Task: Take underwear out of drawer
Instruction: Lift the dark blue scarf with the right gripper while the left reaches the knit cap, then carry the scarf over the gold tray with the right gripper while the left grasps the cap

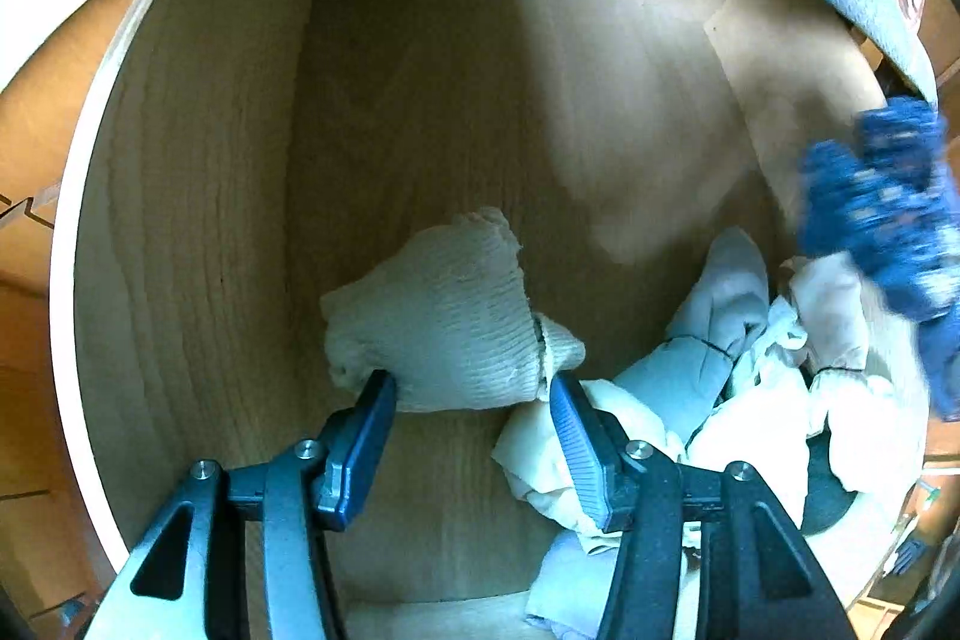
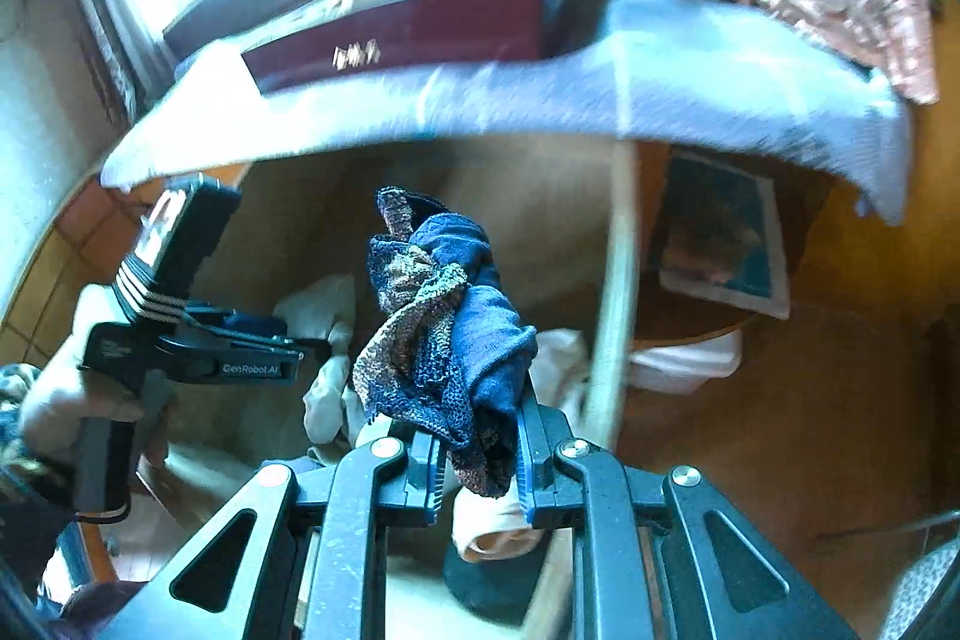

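Note:
My left gripper [image 1: 468, 385] points down into a wooden drawer [image 1: 420, 130], jaws wide. Its fingertips [image 1: 379, 388] stand at the near edge of a cream ribbed rolled bundle [image 1: 444, 310] lying on the drawer floor; I cannot tell whether they press it. My right gripper [image 2: 480, 436] is shut on a dark blue and brown knit underwear [image 2: 444, 316], which hangs bunched above the drawer. That same garment shows blurred at the right as blue underwear [image 1: 888, 202]. From the right wrist, the left gripper [image 2: 240, 358] is seen over the drawer, held by a hand [image 2: 54, 400].
A heap of pale garments [image 1: 750, 358] fills the drawer's right side. A light blue patterned cloth [image 2: 660, 88] overhangs the drawer, with a dark red box [image 2: 408, 34] on it. The white drawer rim [image 1: 66, 220] curves on the left. A framed picture [image 2: 720, 244] lies lower right.

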Tool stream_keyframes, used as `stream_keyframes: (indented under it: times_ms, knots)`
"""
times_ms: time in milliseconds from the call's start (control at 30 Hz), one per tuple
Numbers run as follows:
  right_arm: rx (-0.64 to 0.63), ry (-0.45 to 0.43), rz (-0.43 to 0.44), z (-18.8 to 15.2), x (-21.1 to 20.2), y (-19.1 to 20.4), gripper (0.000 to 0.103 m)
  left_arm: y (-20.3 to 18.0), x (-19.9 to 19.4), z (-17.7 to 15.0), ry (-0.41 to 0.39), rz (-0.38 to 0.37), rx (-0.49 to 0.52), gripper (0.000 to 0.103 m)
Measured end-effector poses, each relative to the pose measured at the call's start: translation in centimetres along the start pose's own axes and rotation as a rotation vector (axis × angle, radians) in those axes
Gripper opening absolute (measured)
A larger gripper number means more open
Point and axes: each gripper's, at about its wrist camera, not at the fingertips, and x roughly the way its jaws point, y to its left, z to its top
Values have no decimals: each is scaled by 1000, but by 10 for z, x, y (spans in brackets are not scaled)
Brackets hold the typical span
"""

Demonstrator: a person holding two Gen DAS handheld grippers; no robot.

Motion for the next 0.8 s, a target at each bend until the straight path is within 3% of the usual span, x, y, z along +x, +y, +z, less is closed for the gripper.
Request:
stream_keyframes:
  times_ms: [67, 200, 467, 667, 800]
  knots:
    - [5, -29, -8, 2, -15, -2, 19, 0, -3, 1, -11, -3, -2, 60]
    - [-3, -115, -31, 15, -50, -7, 19, 4, -2, 6, -13, -11, -21, 62]
    - [-35, -240, -52, 55, -88, -15, 18, -3, 5, 16, -1, 36, -18, 69]
    - [-50, -294, -31, 91, -97, -10, 19, -10, 10, 18, 13, 74, 11, 69]
    - [-49, -301, -26, 127, -85, -8, 19, -17, 16, 17, 15, 83, 23, 63]
